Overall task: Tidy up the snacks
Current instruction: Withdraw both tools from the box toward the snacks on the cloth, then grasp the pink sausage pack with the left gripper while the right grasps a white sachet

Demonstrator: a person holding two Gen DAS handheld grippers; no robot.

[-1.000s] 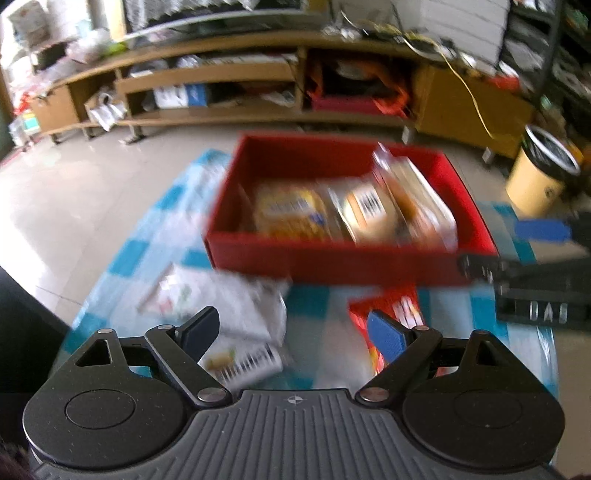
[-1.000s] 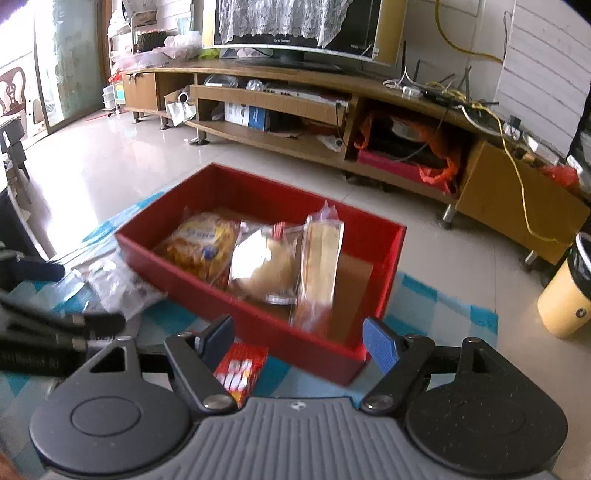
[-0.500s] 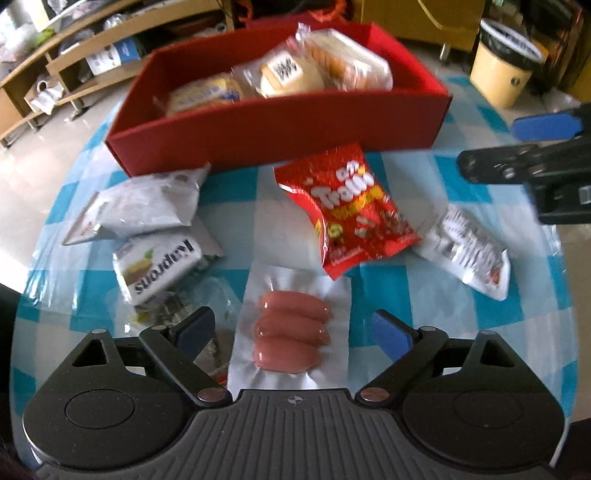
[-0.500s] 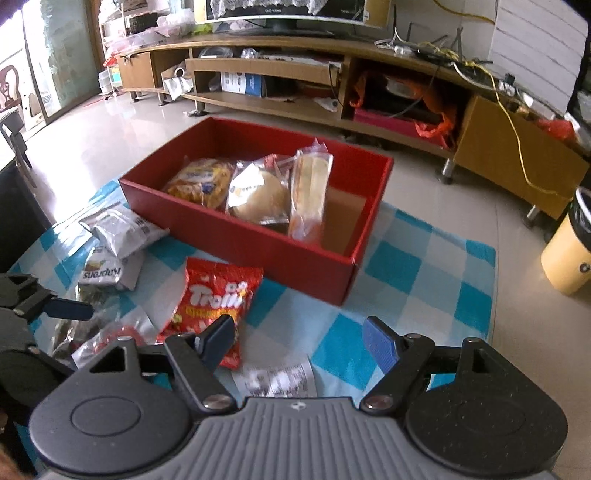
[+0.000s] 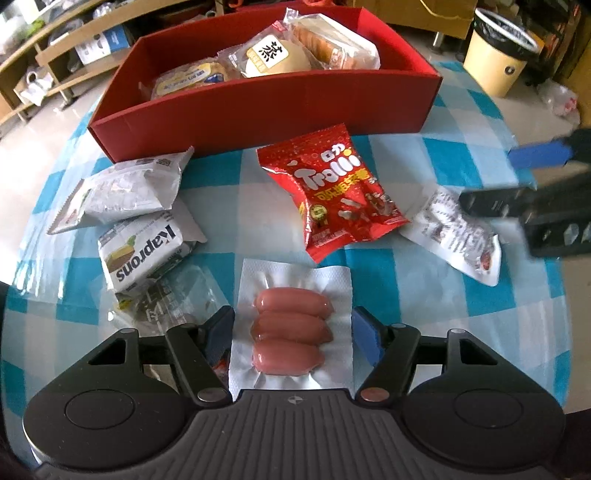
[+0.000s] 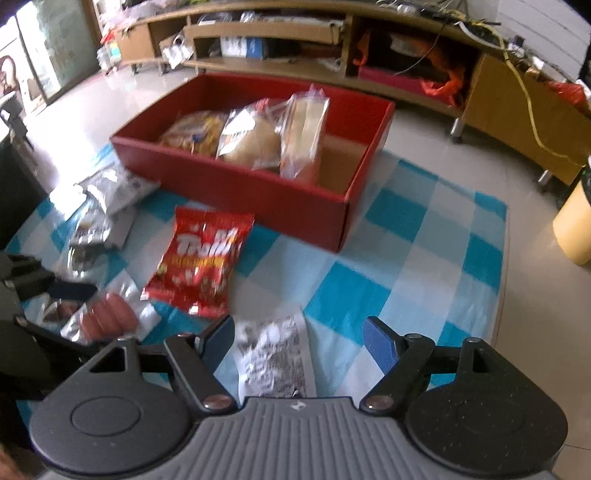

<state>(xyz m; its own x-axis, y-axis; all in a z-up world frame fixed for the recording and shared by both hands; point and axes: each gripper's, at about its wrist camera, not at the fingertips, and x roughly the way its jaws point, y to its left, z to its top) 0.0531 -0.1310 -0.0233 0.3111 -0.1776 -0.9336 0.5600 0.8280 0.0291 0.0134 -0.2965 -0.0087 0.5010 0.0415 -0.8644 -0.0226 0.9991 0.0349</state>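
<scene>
A clear pack of three pink sausages point(image 5: 291, 328) lies flat on the checked cloth. My left gripper point(image 5: 292, 330) straddles it, and its jaws are closing, with the blue pads at the pack's side edges and the film not squeezed. My right gripper point(image 6: 297, 334) stands open above a white printed sachet point(image 6: 273, 354). A red Trolli bag point(image 5: 340, 192) lies in front of the red box point(image 5: 258, 107), which holds three wrapped breads. A Kaprons pack point(image 5: 144, 251) and a silver pouch point(image 5: 125, 192) lie to the left.
Under the Kaprons pack lies a clear crumpled wrapper point(image 5: 166, 302). The blue-and-white cloth point(image 6: 406, 240) ends at the table's right edge, and a yellow bin point(image 6: 572, 221) stands on the floor beyond it. A low wooden cabinet point(image 6: 332, 33) runs along the back.
My left gripper tipped down from the red box to the sausage pack, and its jaws narrowed around it. My right gripper sank toward the white sachet, its jaws unchanged.
</scene>
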